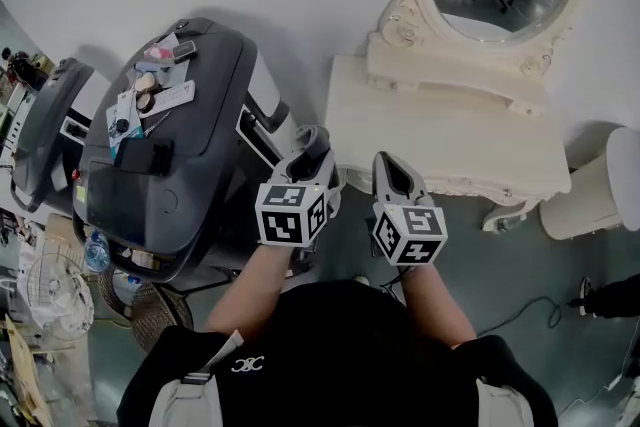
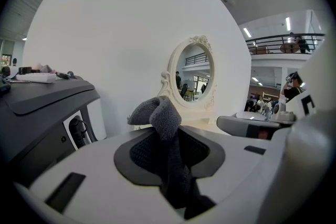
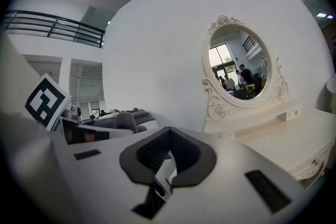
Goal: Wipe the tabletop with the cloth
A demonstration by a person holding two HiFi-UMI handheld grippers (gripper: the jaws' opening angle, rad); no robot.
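Note:
A grey cloth [image 2: 158, 114] sticks up in a bunch from my left gripper [image 2: 168, 136], which is shut on it. In the head view the left gripper [image 1: 312, 155] is by the left front corner of the cream dressing table [image 1: 440, 120], with the cloth [image 1: 316, 141] at its tip. My right gripper [image 1: 390, 170] hovers beside it at the table's front edge. In the right gripper view its jaws [image 3: 167, 157] are shut and hold nothing. The tabletop [image 3: 294, 131] lies ahead to the right, under an oval mirror [image 3: 239, 68].
A big dark grey machine [image 1: 170, 165] with small items on top stands close on the left. A white round stool [image 1: 605, 185] sits right of the table. A cable [image 1: 520, 310] runs over the grey floor. A fan [image 1: 50, 290] is at the lower left.

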